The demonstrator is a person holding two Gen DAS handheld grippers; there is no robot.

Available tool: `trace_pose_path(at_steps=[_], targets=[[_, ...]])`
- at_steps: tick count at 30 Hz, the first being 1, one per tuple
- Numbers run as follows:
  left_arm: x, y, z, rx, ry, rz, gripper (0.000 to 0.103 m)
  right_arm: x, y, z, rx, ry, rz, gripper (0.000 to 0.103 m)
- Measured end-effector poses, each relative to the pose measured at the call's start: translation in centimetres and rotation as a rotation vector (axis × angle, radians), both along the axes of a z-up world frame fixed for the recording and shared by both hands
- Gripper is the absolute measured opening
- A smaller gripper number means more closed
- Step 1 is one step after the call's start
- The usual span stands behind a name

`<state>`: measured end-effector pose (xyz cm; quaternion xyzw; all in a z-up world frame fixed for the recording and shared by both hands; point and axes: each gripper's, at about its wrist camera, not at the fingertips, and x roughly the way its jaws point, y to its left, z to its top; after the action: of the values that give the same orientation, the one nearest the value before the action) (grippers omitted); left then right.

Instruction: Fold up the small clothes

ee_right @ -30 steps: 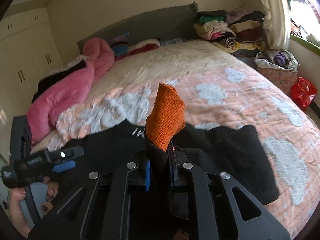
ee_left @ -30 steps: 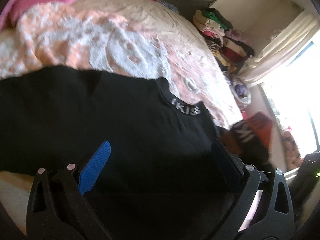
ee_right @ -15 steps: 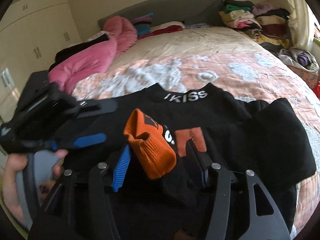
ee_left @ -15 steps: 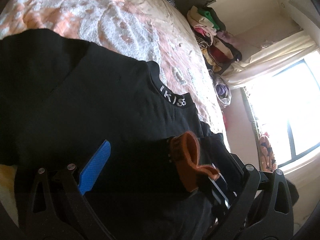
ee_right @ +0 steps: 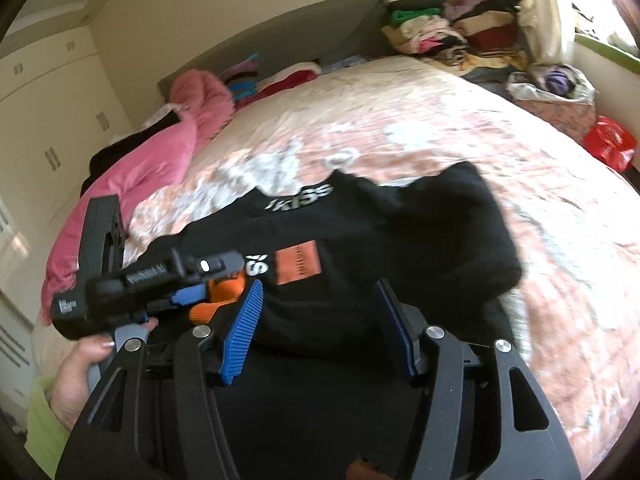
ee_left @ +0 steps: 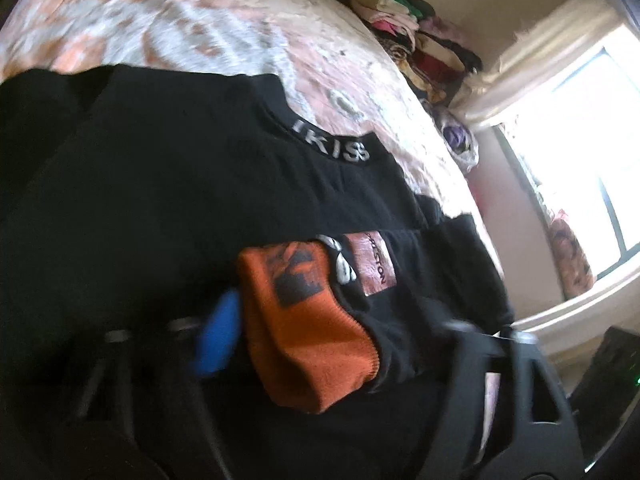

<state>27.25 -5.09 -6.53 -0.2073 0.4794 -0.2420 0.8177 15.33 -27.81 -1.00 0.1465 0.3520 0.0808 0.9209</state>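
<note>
Orange knit, with a dark square printed on it: the sock (ee_left: 308, 320) lies on the black top (ee_left: 160, 200), near the top's front edge, its black part trailing off to the right. The top is spread flat on the bed (ee_left: 224, 32), its collar lettering turned toward the headboard (ee_right: 280, 40) and an orange patch (ee_right: 298, 262) on its chest just beside the sock.

The left gripper (ee_left: 328, 344) has just been closing, and the sock sits between its fingers; the blue pad (ee_left: 218, 336) is right against the sock's left side, but the other finger is blurred and I cannot tell whether it presses. In the right wrist view that gripper comes in from the left, held by a hand (ee_right: 80, 376) in a pale green sleeve (ee_right: 40, 420), its tip at the sock.

The right gripper (ee_right: 320, 332) hangs over the top with its fingers about half apart and nothing between them, only black cloth below.

Farther off, a pink coat (ee_right: 160, 160) lies along the bed's left side, a heap of clothes (ee_right: 440, 32) is stacked past the far corner, and a bright window (ee_left: 580, 140) fills the right wall.
</note>
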Motion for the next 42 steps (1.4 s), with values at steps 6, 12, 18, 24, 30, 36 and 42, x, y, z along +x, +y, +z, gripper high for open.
trace_pose_path(at_steps=[6,12,18,24,30,36,42], targets=[[-0.4,1.2,3.2,-0.117,-0.127,-0.015,0.003,-1.0,-3.1,0.6,-0.004,-0.01,-0.088,0.056],[-1.7,3.6,7.4,-0.08,-0.254,0.029,0.003,-1.1,-4.9,0.7,-0.03,-0.016,-0.143,0.056],[-1.0,5.1,5.9,0.018,-0.193,0.066,0.003,0.6,-3.8,0.0,-0.078,0.014,-0.123,0.056],[-0.9,6.1,5.1,0.155,-0.181,0.13,0.005,3.8,-0.9,-1.5,-0.145,0.069,-0.054,0.056],[-1.5,6.5,6.1,0.219,-0.23,0.168,0.027,5.8,0.2,-3.1,-0.179,0.122,-0.032,0.062],[-1.3,5.1,4.1,0.228,-0.162,0.108,0.053,6.2,-1.4,-5.5,-0.154,0.222,-0.082,0.064],[-0.6,4.1,0.1,0.344,-0.06,0.071,0.064,5.1,-1.1,-4.4,-0.12,0.167,-0.07,0.077]])
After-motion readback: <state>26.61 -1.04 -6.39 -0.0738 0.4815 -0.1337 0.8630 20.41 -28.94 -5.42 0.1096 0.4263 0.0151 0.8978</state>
